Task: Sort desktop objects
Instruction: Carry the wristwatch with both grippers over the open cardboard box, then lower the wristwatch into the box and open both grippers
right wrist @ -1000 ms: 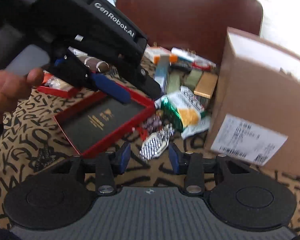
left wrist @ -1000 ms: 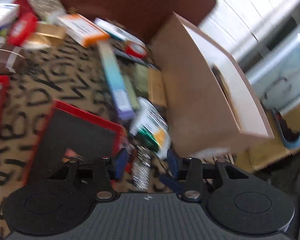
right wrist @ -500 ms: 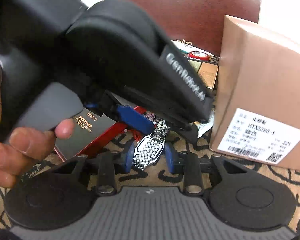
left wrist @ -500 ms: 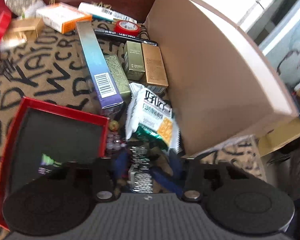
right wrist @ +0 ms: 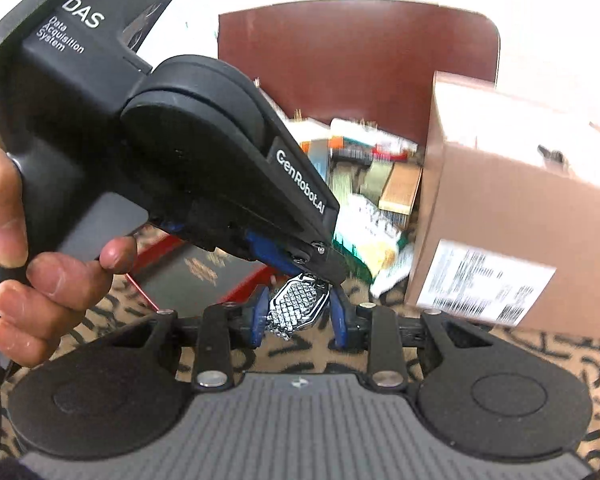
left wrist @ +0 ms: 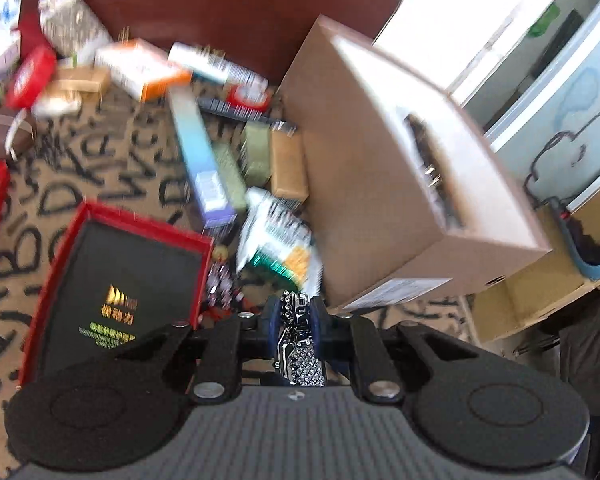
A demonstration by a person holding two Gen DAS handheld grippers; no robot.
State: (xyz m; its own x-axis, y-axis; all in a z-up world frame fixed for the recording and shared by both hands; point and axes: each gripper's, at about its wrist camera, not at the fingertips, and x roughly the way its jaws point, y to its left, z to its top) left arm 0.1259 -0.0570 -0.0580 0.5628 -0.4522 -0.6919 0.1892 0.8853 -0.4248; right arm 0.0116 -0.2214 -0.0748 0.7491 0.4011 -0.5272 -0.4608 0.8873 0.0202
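The jaws of the left gripper (left wrist: 297, 322) are closing on the sparkly watch (left wrist: 300, 344), and its strap sits between the blue pads. The jaws of the right gripper (right wrist: 300, 312) are clamped on the wide studded part of the same watch (right wrist: 296, 302), so both grippers have it at once, one at each end.

A second ago the watch lay flat on the bench (left wrist: 60, 192), just beside the red box (left wrist: 116, 280), and both pairs of jaws stood wide apart with nothing in them. Now the watch is up off the cloth, in front of the big brown carton (left wrist: 380, 184). I think this means the pick-up step is done, and carrying the watch to its place comes next. Where that place is, I cannot tell.

The watch is hard, shiny metal, made of little links and covered in tiny bumps like beads. It bends like a chain, so it may droop or slip. The red box is a flat tray with a dark inside and gold letters. The big brown carton is smooth cardboard with a white label (right wrist: 484, 284). Behind the red box lie small boxes and a crinkly snack bag (left wrist: 280, 244), close against the carton. The bench cloth is tan with black letters
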